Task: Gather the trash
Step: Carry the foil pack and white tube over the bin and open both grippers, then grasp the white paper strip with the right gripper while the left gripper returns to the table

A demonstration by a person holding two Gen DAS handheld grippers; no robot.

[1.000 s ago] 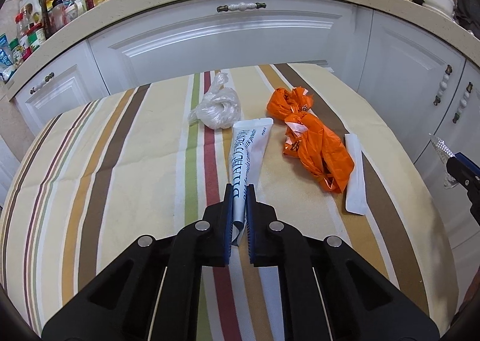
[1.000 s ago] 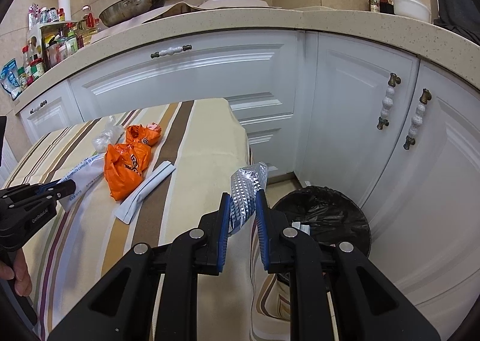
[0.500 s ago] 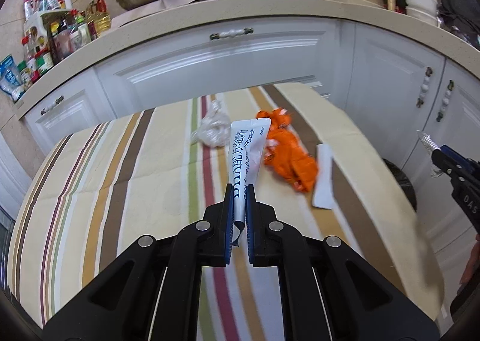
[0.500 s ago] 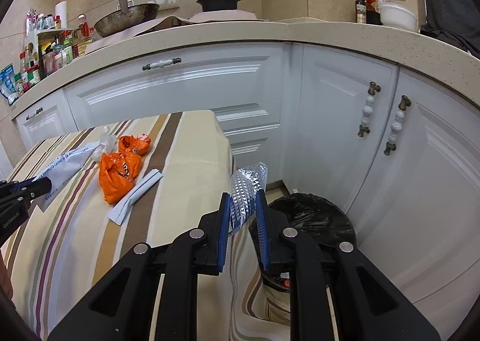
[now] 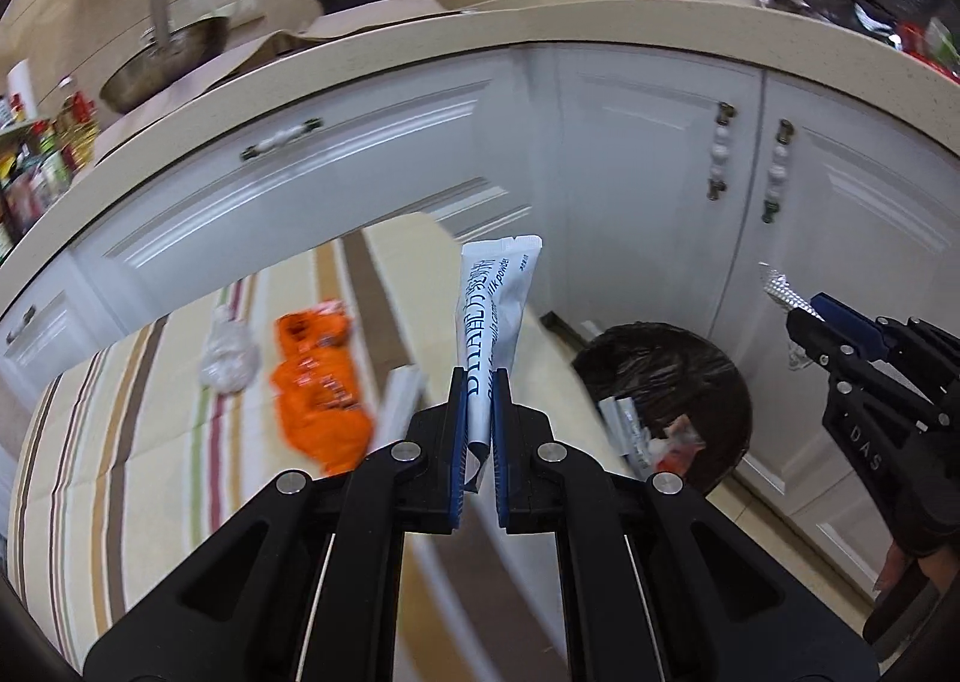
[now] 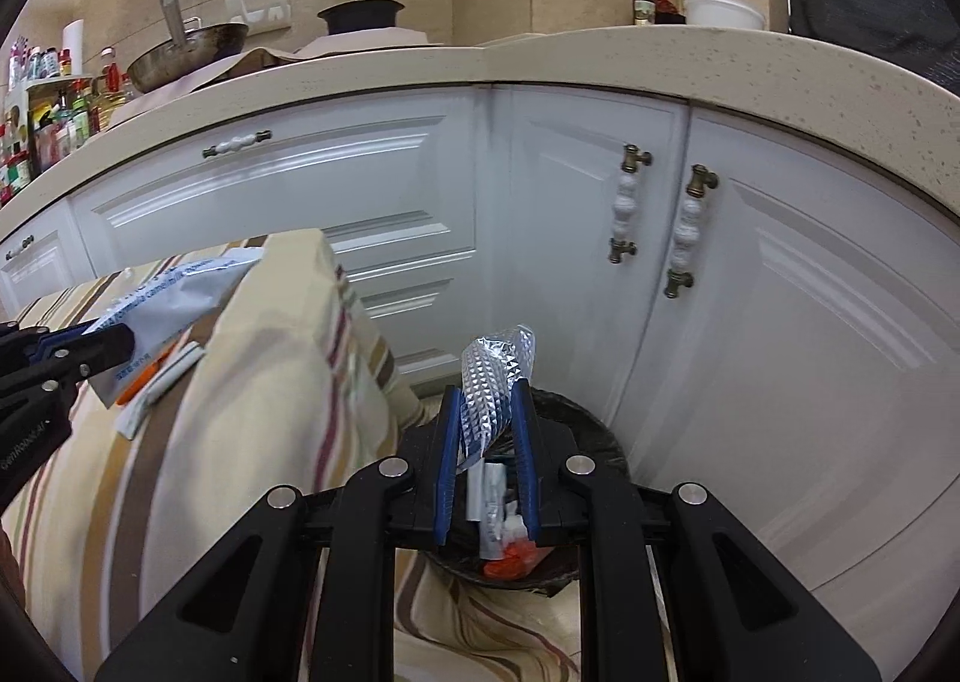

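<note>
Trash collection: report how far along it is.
Done: some wrappers already lie in the black-lined bin. In hand: the left gripper is shut on a white sachet, the right gripper on a silver foil wrapper above the bin. Left on the striped table: orange bag, clear plastic wad, white strip.

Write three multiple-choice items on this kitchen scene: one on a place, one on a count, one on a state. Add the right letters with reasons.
1. Where is the black-lined trash bin?
A. on the striped table
B. on the floor by the white cabinets
C. on the counter

2. How many trash pieces lie on the striped tablecloth in the left wrist view?
A. one
B. three
C. five

3. What is the right gripper doing?
A. standing open, empty
B. clamping a silver foil wrapper
C. clamping an orange bag

Key: 1 B, it stands below the cabinet doors; 2 B, clear plastic bag, orange plastic bag, white packet; 3 B, foil sits between its pads.
</note>
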